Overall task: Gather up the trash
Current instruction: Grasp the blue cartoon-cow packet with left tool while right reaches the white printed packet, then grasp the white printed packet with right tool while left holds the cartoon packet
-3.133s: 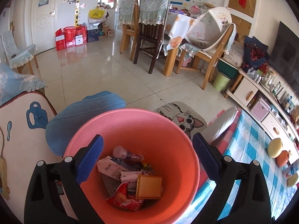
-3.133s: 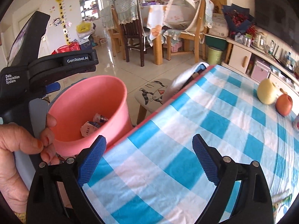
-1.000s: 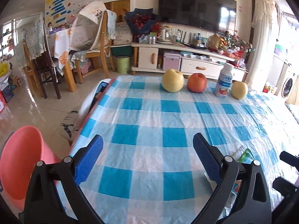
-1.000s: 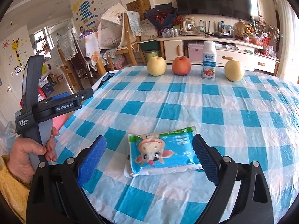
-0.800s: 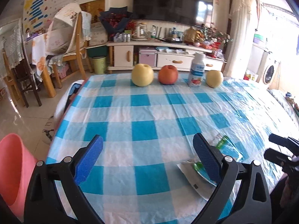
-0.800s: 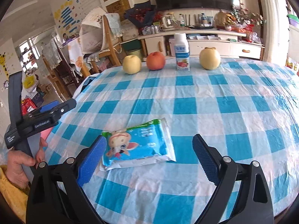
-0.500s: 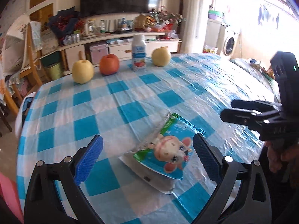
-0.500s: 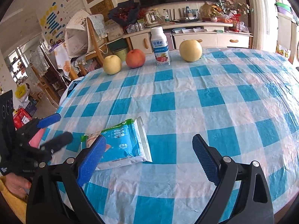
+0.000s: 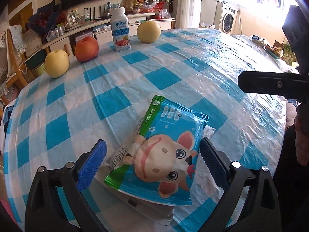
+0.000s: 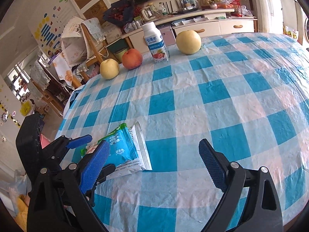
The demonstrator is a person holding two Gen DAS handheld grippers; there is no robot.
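Note:
A blue and green wipes packet [image 9: 164, 150] with a cartoon animal on it lies flat on the blue-checked tablecloth [image 9: 115, 89]. My left gripper [image 9: 152, 164] is open, its blue pads on either side of the packet's near end, just above the table. The packet also shows in the right wrist view [image 10: 123, 150], at the table's left edge, with the left gripper [image 10: 88, 152] around it. My right gripper [image 10: 152, 166] is open and empty over the cloth, to the right of the packet.
At the table's far edge stand a yellow pear [image 9: 57, 63], a red apple [image 9: 86, 48], a white yogurt bottle [image 9: 120, 32] and another pear [image 9: 148, 31]. Behind them are a low cabinet [image 10: 212, 25] and wooden chairs [image 10: 87, 44].
My left gripper has swung right from the pink bin to the table and closed in on the packet, now between its pads. The right gripper has drifted right, away from the packet.

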